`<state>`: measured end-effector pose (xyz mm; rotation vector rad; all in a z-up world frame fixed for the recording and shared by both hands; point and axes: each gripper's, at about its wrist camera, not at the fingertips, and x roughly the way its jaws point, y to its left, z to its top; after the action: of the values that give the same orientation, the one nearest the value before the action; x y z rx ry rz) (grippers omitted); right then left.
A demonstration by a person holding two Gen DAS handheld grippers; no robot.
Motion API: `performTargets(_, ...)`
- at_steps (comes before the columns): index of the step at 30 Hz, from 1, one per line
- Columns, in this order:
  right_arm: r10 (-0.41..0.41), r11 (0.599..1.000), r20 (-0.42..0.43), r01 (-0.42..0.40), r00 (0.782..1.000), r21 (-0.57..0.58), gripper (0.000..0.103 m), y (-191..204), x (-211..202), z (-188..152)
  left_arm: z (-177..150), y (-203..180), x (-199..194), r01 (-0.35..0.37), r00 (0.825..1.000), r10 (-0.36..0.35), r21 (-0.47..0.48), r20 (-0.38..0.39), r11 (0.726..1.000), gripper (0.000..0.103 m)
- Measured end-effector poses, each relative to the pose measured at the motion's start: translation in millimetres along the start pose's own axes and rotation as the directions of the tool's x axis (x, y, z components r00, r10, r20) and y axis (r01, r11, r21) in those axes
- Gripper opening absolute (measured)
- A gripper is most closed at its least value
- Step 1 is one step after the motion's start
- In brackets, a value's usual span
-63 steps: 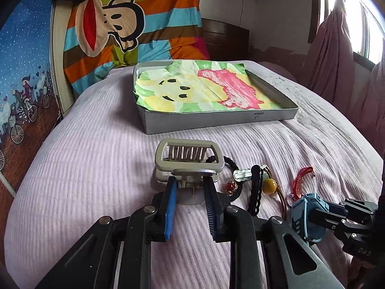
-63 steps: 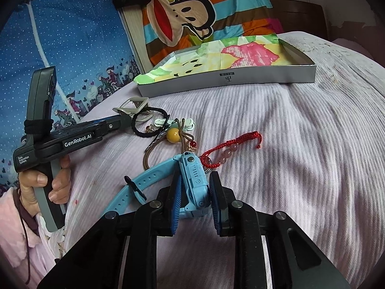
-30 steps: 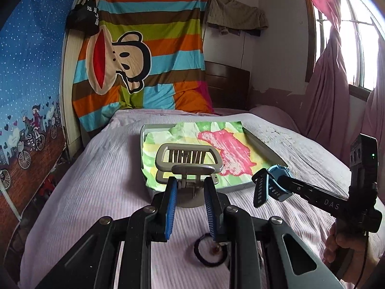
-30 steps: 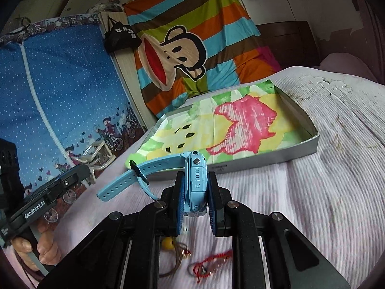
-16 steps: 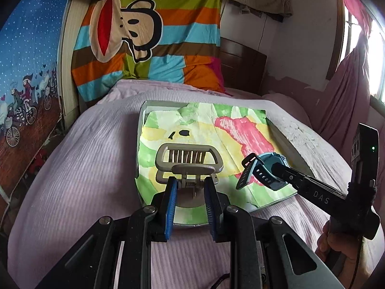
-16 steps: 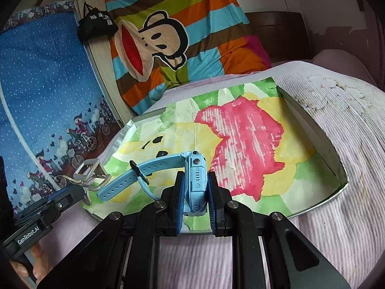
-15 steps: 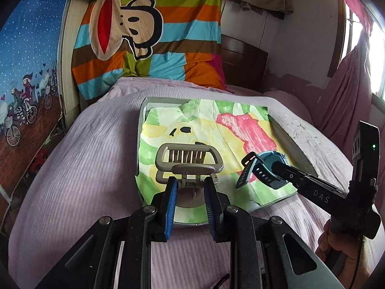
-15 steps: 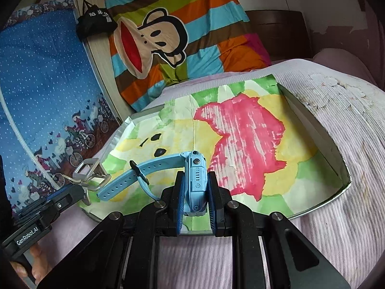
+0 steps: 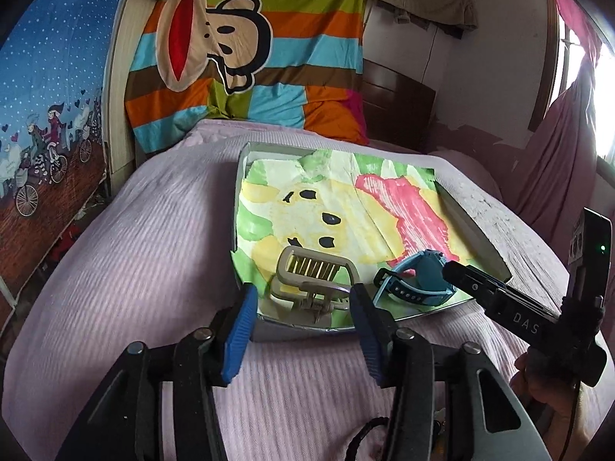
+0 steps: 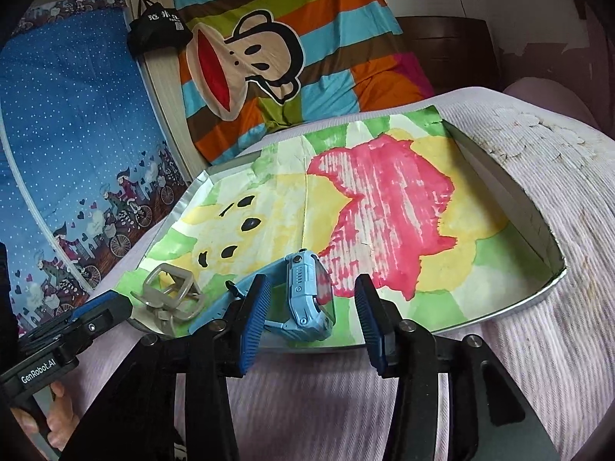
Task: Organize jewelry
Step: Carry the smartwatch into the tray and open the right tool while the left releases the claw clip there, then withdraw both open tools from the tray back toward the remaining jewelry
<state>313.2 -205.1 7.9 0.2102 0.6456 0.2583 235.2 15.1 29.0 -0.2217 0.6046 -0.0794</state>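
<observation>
Wide bare paper lining (image 10: 442, 230) from 12 to 2 o'clock inside the tray (image 10: 553, 269). Crowded near edge: hair claw (image 10: 169, 299) at 10, blue watch (image 10: 303, 299) dead ahead, low tray walls around.

One beige plastic claw hair clip (image 9: 313, 282), one light-blue plastic wristwatch (image 10: 303, 299) and one shallow grey cardboard tray (image 10: 538, 230) with one painted paper lining (image 10: 384, 199) are visible.

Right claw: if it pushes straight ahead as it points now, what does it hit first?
Most likely the blue watch, lying between the open fingers of the right claw at the near edge of the tray. Beyond it there is only the painted paper lining; depth is hard to judge.
</observation>
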Motion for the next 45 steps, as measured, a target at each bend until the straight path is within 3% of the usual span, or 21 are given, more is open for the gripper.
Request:
performTargets(3,0.0,1.0,0.054,0.0,0.999,-0.016,0.048,-2.5,-19.2,-4.2,-3.9,0.0,-13.4,-0.016,0.998,0.016,-0.002,0.057,1.0,0.064)
performTargets(9,0.012,1.0,0.178,-0.008,0.984,-0.028,0.072,-8.4,-63.7,-14.5,-11.2,3.8,-36.7,-0.034,0.989,0.038,-0.035,0.141,0.999,0.083)
performTargets(11,0.015,0.999,0.205,-0.007,0.979,-0.041,0.082,-8.2,-77.2,-18.3,-13.9,2.3,-43.9,-0.047,0.986,0.051,-0.03,0.159,0.998,0.095)
performTargets(14,0.022,0.999,0.245,-0.011,0.969,-0.048,0.093,-9.0,-96.8,-24.5,-20.3,0.0,-56.2,-0.051,0.98,0.054,-0.023,0.192,0.998,0.103)
performTargets(17,0.028,0.998,0.277,-0.012,0.961,-0.058,0.099,-8.2,-114.8,-32.0,-27.7,-3.5,-68.1,-0.048,0.976,0.049,-0.007,0.212,0.999,0.103)
performTargets(25,0.034,0.993,0.314,0.005,0.949,-0.122,0.102,-1.8,-152.6,-56.7,-50.1,-13.3,-93.8,-0.045,0.968,0.032,0.048,0.248,0.998,0.103)
performTargets(35,0.021,0.978,0.277,0.038,0.96,-0.205,0.102,-0.3,-176.4,-87.1,-73.0,-16.6,-105.3,-0.037,0.975,0.014,0.099,0.222,0.994,0.103)
performTargets(45,0.003,0.971,0.19,0.042,0.982,-0.235,0.102,-3.5,-166.5,-104.4,-79.8,-15.6,-93.7,0.017,0.994,-0.031,0.131,0.108,0.991,0.103)
